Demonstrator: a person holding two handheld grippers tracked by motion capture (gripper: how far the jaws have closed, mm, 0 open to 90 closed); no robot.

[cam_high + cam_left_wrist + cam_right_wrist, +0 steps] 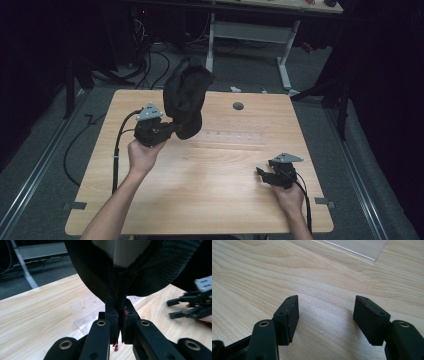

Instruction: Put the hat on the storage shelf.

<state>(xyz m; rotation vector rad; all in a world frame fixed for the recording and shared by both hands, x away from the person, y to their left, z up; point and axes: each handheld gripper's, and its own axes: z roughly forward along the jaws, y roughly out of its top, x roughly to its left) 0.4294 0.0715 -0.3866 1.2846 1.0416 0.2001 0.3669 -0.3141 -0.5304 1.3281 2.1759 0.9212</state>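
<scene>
Left gripper (172,129) raised over the worktop's (210,200) far left part, fingers (111,315) pinched tight on a fold of a black fabric bag (186,97); bag lifted clear of the wood, bunched above and beyond the fingers, pale mesh lining (125,252) visible inside from the left gripper view. Clear plastic stand (85,311) lying on the worktop under the bag. Right gripper (261,173) low near the right edge, well apart from the bag, fingers (289,315) spread wide with nothing but bare wood between them
</scene>
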